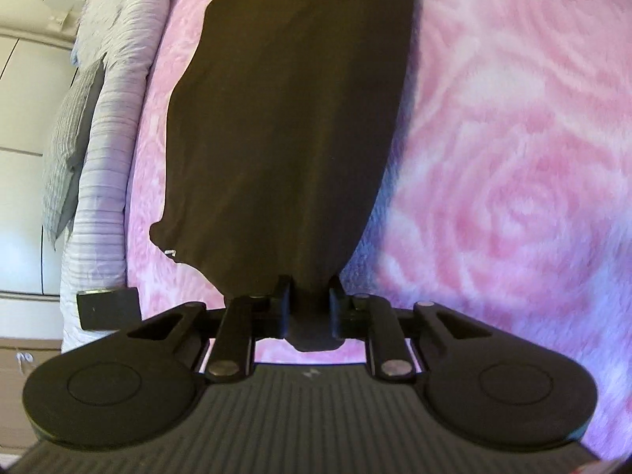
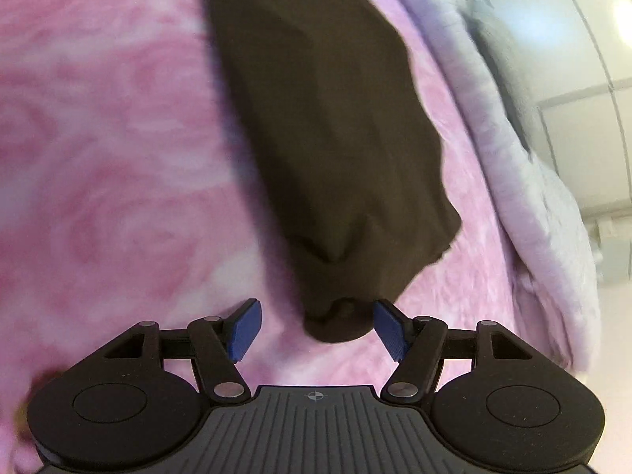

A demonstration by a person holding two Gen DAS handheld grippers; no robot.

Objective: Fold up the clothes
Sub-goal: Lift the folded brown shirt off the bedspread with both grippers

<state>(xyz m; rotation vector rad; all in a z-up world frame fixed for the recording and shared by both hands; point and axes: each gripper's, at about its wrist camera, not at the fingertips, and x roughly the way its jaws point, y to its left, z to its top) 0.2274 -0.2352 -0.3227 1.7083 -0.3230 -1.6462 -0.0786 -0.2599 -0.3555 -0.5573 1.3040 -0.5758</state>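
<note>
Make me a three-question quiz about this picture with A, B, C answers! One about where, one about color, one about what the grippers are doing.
1. Where does the dark cloth lie?
A. on the pink blanket
B. on a chair
C. in a basket

2. What color are the right gripper's pads?
A. red
B. blue
C. yellow

3. Which gripper is shut on the cloth?
A. right
B. both
C. left gripper

Answers:
A, pink fabric surrounds it.
B, both pads look blue.
C, its fingers pinch the cloth; the right one is spread open.
</note>
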